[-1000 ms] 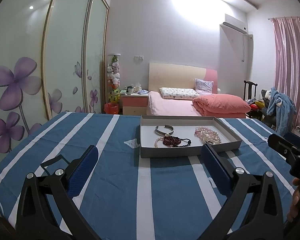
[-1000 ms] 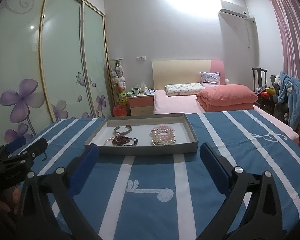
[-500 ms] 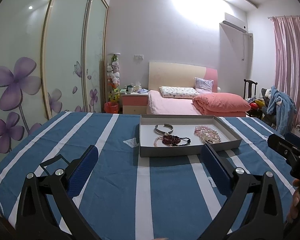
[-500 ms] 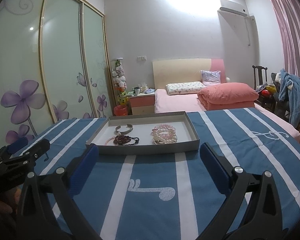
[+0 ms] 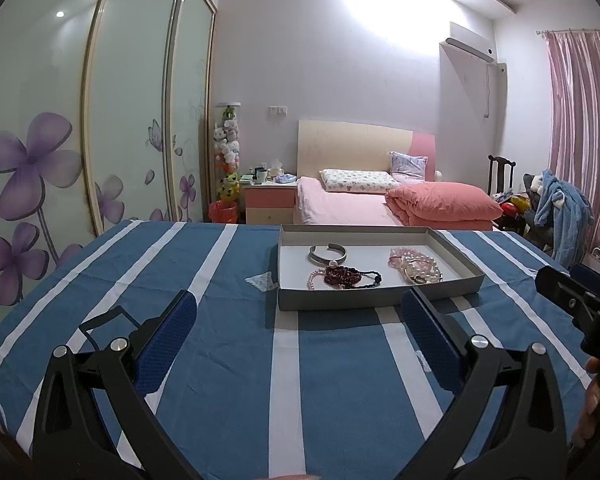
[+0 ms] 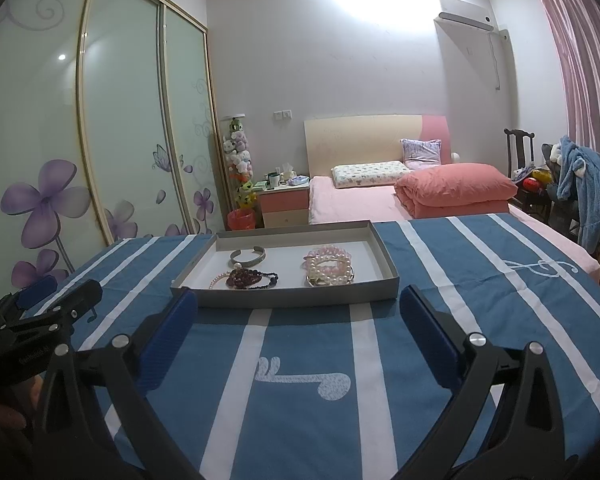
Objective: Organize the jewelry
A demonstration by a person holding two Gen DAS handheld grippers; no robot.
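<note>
Bare striped cloth (image 6: pixel 300 340) lies between both claws and the tray (image 6: pixel 284 300), whose low walls alone stand before the jewelry.

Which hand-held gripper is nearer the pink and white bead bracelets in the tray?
Right hand-held gripper: the bead bracelets lie almost straight ahead of it. The left hand-held gripper faces the tray's other end.
</note>
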